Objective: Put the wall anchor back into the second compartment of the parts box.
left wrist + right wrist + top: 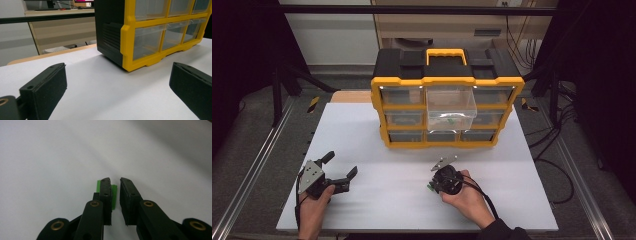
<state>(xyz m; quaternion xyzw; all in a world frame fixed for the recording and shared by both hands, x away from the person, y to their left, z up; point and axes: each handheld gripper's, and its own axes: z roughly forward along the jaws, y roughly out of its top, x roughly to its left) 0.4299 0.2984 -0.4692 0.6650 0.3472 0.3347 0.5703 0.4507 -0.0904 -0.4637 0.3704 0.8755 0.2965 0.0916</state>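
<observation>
One white table (412,200) under a yellow-black drawer cabinet (447,75).

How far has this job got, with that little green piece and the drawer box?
One drawer of the organizer is already pulled out, with something green inside. Right now the right gripper is down on the table at a small green part, jaws nearly closed around it. Probably left: carrying it to the drawer. The left gripper waits open.

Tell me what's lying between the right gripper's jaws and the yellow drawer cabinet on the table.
Nothing: in the high view, bare white table runs from the right gripper to the cabinet. A small green piece sits at its jaws.
</observation>
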